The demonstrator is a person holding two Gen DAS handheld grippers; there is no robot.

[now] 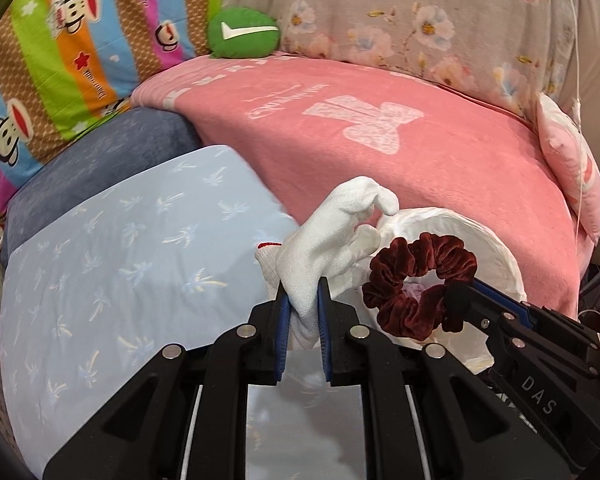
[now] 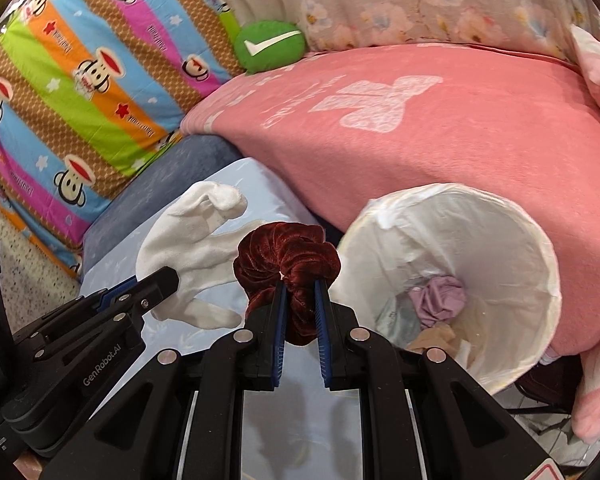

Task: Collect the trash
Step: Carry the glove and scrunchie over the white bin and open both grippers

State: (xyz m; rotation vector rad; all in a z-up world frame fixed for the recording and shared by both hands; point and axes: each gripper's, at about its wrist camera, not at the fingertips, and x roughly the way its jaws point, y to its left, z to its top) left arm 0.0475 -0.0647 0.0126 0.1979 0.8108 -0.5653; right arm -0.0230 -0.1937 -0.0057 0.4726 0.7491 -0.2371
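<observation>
My left gripper (image 1: pixel 304 300) is shut on a white glove (image 1: pixel 332 228), held up in the air; the glove also shows in the right wrist view (image 2: pixel 192 248). My right gripper (image 2: pixel 300 292) is shut on a dark red velvet scrunchie (image 2: pixel 288 256), which also shows in the left wrist view (image 1: pixel 416 280). A bin lined with a white bag (image 2: pixel 512 240) stands just right of the scrunchie, with crumpled lilac cloth (image 2: pixel 440 296) and other scraps inside. In the left wrist view the bin (image 1: pixel 496 256) sits behind both held items.
A pink blanket (image 1: pixel 420 152) covers the seat behind the bin. A light blue palm-print cloth (image 1: pixel 120 248) lies at the left over a dark blue cushion (image 1: pixel 108 156). A striped monkey-print pillow (image 2: pixel 80 80) and a green round cushion (image 1: pixel 242 32) sit at the back.
</observation>
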